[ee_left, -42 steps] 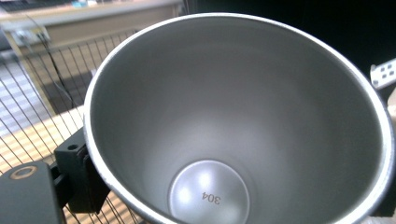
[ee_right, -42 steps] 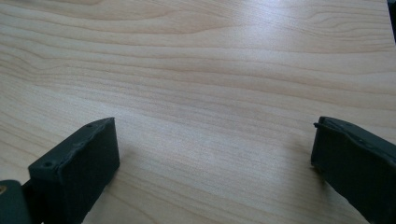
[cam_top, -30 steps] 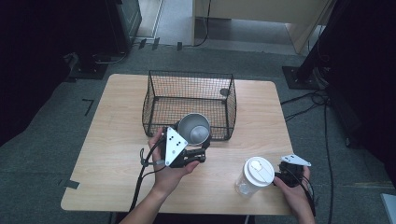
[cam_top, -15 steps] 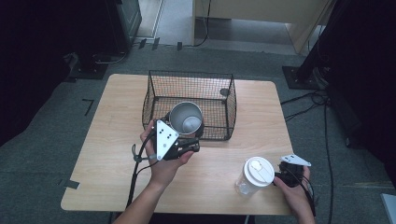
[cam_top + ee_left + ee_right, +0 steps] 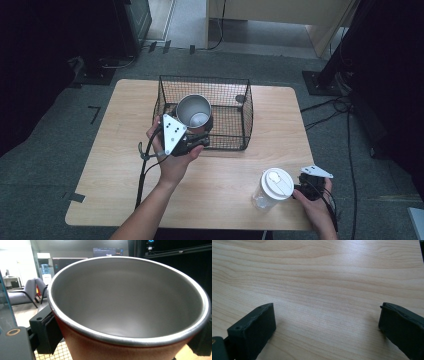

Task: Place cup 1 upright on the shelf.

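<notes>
A steel cup (image 5: 194,112) with a reddish outside (image 5: 105,350) is clamped in my left gripper (image 5: 199,131), which is shut on its wall. It hangs tilted over the front left part of the black wire basket (image 5: 246,107), mouth toward the camera. In the left gripper view its empty grey inside (image 5: 125,302) shows between the jaws. My right gripper (image 5: 306,189) rests low at the table's front right, just right of a clear plastic cup with a white lid (image 5: 273,187). Its fingers (image 5: 252,327) are wide open with bare wood between them.
The wooden table (image 5: 120,125) has open surface to the left of the basket and along its front. A small dark round object (image 5: 240,98) lies in the basket's back right corner. Cables trail from both grippers toward the near edge.
My left gripper has raised the steel cup and carried it away from me and a little to the left, from the basket's front wall to above its inside. The right gripper has stayed put.
</notes>
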Demonstrator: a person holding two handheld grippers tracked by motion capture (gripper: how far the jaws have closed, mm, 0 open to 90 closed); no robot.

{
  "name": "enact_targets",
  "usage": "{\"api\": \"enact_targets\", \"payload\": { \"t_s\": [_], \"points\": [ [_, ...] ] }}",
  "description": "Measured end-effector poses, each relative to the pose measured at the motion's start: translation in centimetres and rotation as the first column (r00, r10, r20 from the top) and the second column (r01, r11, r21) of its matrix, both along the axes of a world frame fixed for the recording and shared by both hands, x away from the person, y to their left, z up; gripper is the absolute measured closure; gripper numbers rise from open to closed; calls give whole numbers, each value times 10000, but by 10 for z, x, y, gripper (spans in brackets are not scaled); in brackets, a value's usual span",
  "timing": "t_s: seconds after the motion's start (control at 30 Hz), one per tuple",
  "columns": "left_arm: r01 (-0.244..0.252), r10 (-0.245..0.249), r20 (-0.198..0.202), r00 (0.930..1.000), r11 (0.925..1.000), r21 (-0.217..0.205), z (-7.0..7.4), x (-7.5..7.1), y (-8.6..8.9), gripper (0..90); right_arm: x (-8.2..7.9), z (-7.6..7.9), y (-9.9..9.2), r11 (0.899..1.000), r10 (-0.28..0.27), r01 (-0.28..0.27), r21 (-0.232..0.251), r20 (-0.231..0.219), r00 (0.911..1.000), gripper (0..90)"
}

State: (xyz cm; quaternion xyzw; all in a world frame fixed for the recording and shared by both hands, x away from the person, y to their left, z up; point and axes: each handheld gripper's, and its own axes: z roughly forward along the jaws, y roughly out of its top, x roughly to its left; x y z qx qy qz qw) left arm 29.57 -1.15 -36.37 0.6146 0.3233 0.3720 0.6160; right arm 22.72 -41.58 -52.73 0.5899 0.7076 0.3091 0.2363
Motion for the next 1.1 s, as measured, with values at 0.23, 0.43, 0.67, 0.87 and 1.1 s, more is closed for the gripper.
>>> {"api": "enact_targets", "payload": {
  "t_s": [0.23, 0.43, 0.67, 0.87, 1.1],
  "points": [
    [-344, 344, 47, 9994, 9994, -19, -4, 17, -3, 84, 0, 0, 0, 10000, -4, 4, 2, -1, 10000, 11],
    [-543, 543, -114, 9985, 9985, -2, -12, 35, -9, 85, 0, 0, 0, 10000, -7, 7, 10, 1, 10000, 11],
    [-816, 810, -570, 9951, 9966, -78, -24, 57, -12, 85, 0, 0, 0, 10000, -1, 1, 25, 10, 10000, 11],
    [-856, 847, -905, 9923, 9963, -66, -34, 79, -14, 85, 0, 0, 0, 9999, 111, -111, 5, 7, 9999, 11],
    [-1047, 1054, -1020, 9892, 9944, 116, -38, 92, -16, 85, 0, 0, 0, 9999, 110, -110, 4, 5, 9999, 11]
  ]
}}
